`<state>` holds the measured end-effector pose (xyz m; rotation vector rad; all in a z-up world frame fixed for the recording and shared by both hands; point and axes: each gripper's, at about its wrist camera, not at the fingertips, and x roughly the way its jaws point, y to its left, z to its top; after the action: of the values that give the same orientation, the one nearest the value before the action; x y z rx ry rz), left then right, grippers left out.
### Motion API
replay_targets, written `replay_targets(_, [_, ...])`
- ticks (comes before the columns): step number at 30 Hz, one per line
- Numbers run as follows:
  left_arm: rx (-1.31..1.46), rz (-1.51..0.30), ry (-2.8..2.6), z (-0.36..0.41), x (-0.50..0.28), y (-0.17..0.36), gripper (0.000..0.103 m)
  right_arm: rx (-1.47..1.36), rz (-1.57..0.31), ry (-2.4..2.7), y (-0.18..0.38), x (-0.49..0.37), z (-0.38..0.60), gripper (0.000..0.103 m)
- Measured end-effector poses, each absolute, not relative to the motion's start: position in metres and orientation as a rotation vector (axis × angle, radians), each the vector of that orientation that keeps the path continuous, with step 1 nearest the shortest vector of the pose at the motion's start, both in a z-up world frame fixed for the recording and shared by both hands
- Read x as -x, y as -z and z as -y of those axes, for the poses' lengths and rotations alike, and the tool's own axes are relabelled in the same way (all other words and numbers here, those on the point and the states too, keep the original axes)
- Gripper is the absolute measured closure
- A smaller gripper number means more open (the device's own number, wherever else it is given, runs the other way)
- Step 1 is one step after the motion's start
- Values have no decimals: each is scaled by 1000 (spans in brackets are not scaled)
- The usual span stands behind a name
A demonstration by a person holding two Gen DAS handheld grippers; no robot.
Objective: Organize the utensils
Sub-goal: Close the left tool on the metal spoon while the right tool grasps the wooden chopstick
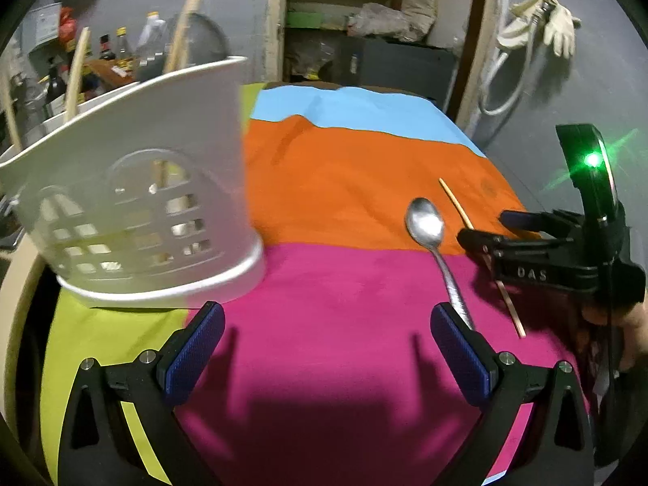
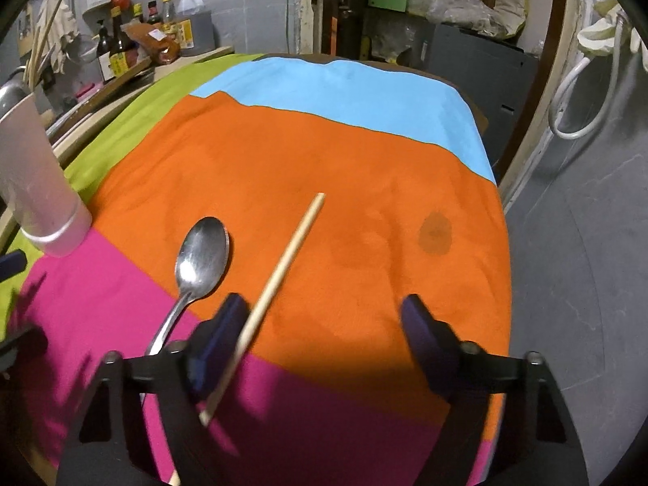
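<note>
A white slotted utensil holder (image 1: 154, 202) stands at the left of the table with several wooden chopsticks (image 1: 77, 77) upright in it; its edge shows in the right wrist view (image 2: 40, 186). A metal spoon (image 1: 433, 243) (image 2: 198, 271) and one wooden chopstick (image 1: 457, 206) (image 2: 279, 275) lie on the colourful cloth. My left gripper (image 1: 326, 344) is open and empty above the pink patch, just left of the spoon's handle. My right gripper (image 2: 324, 344) (image 1: 486, 231) is open low over the chopstick, which lies beside its left finger.
The table carries a cloth (image 2: 324, 154) of pink, orange, blue and green patches, with a dark stain (image 2: 435, 235) on the orange. Bottles (image 2: 121, 40) stand on a side counter at the back left. A grey floor (image 2: 587, 283) drops off at the right edge.
</note>
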<state>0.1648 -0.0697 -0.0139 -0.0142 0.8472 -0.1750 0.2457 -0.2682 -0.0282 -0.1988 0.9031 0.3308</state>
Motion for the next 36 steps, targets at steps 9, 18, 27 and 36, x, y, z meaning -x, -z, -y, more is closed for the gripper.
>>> replay_targets(9, [-27,-893,310,104,-190,16,14,165,-903,-369,26,-245,299,79])
replay_targets(18, [-123,-989,372,140,-243,35,42,106,-896,-403,27,-248,312,89])
replay_targets(27, [-183,-989,343,157,-272,40,57,15,-911,-415,29,-267,319,91])
replay_targets(36, [-301,-945,337,175,-260,43,72,-139,-963,-414,31,-296,320,91])
